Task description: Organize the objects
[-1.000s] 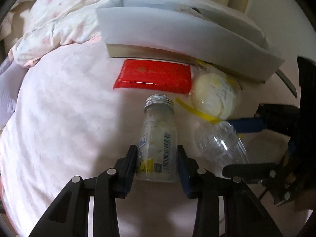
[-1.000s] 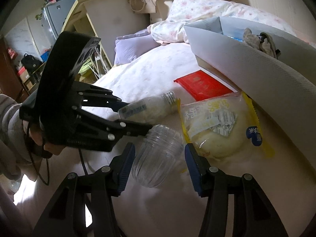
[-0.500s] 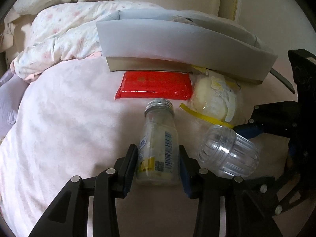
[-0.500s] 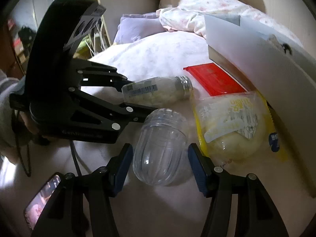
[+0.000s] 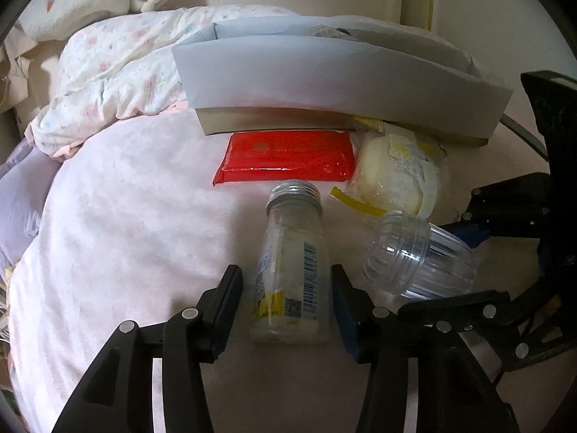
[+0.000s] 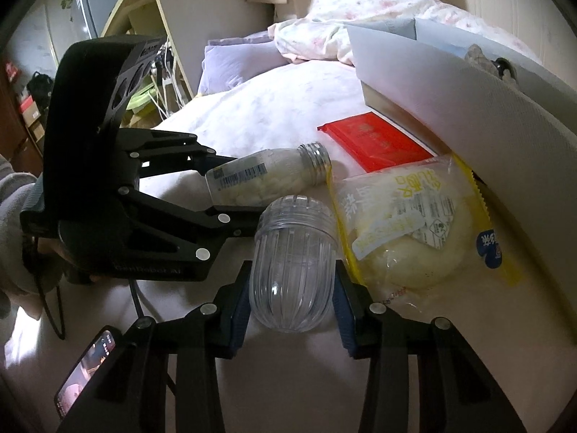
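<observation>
A glass bottle (image 5: pixel 294 238) with a metal screw neck and white pieces inside lies on the pink bed cover (image 5: pixel 126 216). My left gripper (image 5: pixel 285 274) straddles its base; the jaws are opening and small gaps show beside the glass. The right wrist view shows the same bottle (image 6: pixel 263 176) between the left gripper's fingers (image 6: pixel 234 187). A clear ribbed plastic jar (image 6: pixel 292 256) lies on its side to the bottle's right. My right gripper (image 6: pixel 293 270) is closing on it, and both pads touch its sides. From the left wrist the jar (image 5: pixel 414 256) sits in the right gripper (image 5: pixel 443 270).
A red flat packet (image 5: pixel 288 158) and a bagged yellow bun (image 5: pixel 396 176) lie against a long grey box (image 5: pixel 324 72). A flowered quilt (image 5: pixel 119 72) is piled at the back left. A phone (image 6: pixel 86 371) lies near my right gripper. A person's hand (image 6: pixel 21 238) holds the left gripper.
The left jaws have spread away from the bottle they were pressing. The right jaws have narrowed onto the clear jar, which now lies straight between them.
</observation>
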### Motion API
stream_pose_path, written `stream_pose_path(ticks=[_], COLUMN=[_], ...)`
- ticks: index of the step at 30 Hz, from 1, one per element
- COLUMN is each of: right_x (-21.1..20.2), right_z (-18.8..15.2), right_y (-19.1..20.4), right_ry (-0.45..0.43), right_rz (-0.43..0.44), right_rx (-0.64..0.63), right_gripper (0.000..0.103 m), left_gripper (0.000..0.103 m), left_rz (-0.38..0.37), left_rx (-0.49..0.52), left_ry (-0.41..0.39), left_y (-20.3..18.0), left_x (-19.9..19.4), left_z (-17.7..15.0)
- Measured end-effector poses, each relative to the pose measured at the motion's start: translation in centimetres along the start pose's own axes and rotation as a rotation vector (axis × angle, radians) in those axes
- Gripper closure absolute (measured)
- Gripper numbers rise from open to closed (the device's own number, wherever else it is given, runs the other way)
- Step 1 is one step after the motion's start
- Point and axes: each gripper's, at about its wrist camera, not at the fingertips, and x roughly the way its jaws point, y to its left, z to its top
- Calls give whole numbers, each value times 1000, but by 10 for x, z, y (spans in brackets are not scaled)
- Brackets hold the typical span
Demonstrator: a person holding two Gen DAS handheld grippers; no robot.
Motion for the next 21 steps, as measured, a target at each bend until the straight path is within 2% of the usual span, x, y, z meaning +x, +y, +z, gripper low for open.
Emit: stream_pose_path(ticks=[12,13,15,16,17,18,19,21], right_x=[-1,-1,0,1,1,1,1,-1], right_z=[0,0,0,0,0,0,0,0], right_y=[-1,-1,-1,-1,-1,-1,-2,-4], right_ry=[0,0,0,1,0,1,5,-3], right_rz=[0,0,1,0,0,1,-11,11], right_rx=[1,0,1,0,0,2,9,28], right_gripper=[61,61,61,61,61,61,61,61], left_gripper=[55,53,47,40,18,8,2,2], left_rz=[3,2,10,24,64,101,62,6], left_rx=[3,4,11,13,7,-20,-77,-123], left_ry=[0,0,2,4,14,31,49,44], left_y=[-8,-8,-11,-13,-14,-12,-2,7], left_x=[-12,-11,-13,-13,-12,-8,-4,-5], left_z=[-10,-9,-11,-12,-11,-8,-8,-11])
